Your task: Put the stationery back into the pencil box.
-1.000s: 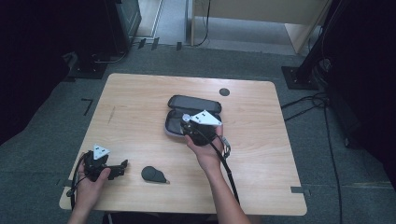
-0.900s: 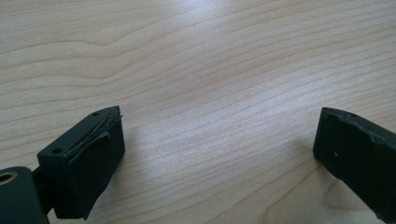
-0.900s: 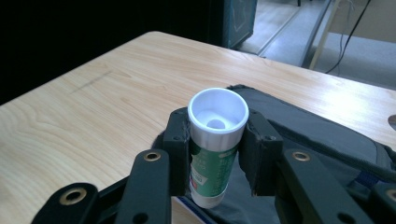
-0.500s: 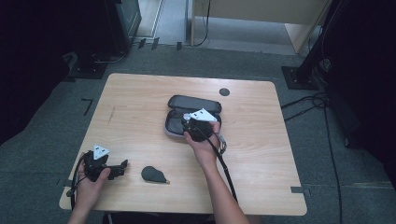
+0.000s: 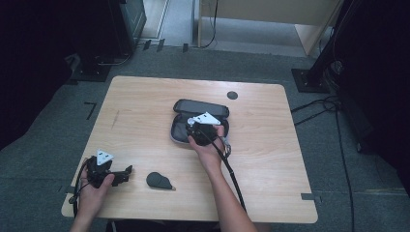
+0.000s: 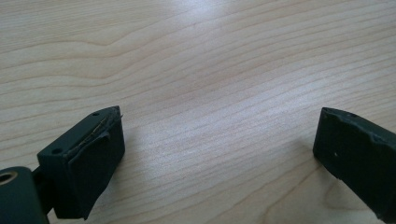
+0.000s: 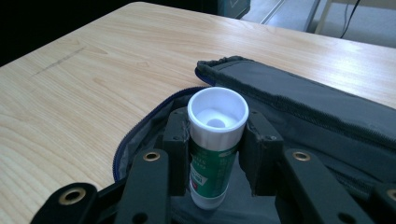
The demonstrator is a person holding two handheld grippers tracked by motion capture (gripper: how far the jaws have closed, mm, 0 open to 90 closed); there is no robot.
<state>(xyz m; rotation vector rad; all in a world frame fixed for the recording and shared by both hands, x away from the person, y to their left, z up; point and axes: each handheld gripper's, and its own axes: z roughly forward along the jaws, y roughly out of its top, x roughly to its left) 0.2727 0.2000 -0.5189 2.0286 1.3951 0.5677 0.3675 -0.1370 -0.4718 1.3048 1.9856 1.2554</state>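
Tube (image 7: 215, 140) is clamped between the right gripper (image 7: 215, 154)'s jaws, low over the open case (image 7: 299, 102), seemingly for packing. High view: the case lies mid-table (image 5: 145, 96), the right gripper (image 5: 200, 126) above it, and the left gripper (image 5: 126, 171) waits near a dark object (image 5: 158, 180). Left gripper view: jaws wide apart, empty.

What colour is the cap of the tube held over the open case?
White, above a green-and-white label; the tube shows best in the right gripper view.
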